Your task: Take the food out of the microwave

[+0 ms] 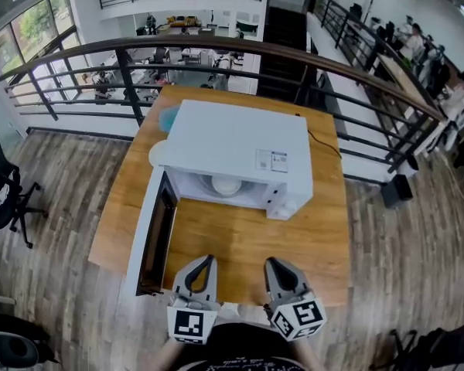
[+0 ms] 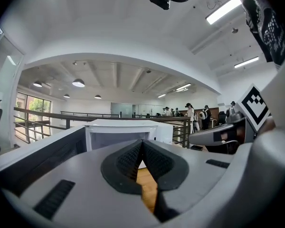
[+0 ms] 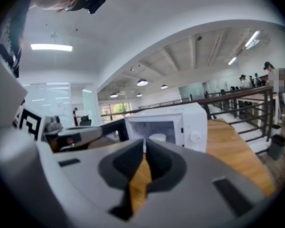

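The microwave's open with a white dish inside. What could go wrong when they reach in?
Both the left hand-held gripper and the right hand-held gripper are shut; pushed in like that, they might shove the white dish rather than grip it. The microwave has its door open, jutting out beside the left one, where it might get knocked.

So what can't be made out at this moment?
- Contents of the white dish: head view, the microwave roof covers most; right gripper view, small and blurred.
- The blue thing behind the microwave: head view, half hidden by its body.
- The stickers on top: head view, too small to read.
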{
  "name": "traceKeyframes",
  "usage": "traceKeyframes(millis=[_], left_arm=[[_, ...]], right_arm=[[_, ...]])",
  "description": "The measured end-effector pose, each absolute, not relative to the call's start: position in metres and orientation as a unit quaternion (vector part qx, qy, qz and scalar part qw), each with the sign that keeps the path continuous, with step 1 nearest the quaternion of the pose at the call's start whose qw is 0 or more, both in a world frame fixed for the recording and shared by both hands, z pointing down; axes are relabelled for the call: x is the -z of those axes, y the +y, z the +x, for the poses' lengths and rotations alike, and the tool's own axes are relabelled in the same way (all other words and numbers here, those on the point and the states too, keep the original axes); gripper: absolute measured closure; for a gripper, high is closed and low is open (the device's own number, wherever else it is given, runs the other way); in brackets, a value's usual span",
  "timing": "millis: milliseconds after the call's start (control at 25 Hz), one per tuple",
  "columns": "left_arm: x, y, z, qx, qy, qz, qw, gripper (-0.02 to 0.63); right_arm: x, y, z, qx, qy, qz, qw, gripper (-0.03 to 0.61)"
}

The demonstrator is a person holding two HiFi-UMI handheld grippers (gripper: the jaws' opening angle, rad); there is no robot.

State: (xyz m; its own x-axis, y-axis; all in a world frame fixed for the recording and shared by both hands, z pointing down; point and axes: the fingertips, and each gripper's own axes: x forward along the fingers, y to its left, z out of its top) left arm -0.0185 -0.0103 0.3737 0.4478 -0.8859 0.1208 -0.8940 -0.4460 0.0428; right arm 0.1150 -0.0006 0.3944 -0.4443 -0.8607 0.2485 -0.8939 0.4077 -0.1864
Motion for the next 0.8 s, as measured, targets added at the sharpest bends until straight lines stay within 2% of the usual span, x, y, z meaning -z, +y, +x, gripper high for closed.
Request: traceKeyframes(millis=[800], left_arm=[[-0.372,-0.032,-0.039,-0.031,-0.553,0.831,0.05,0.581]], right_arm=[[-0.394,-0.03,0.106,-0.151,-0.844,0.513,0.046,0.538]])
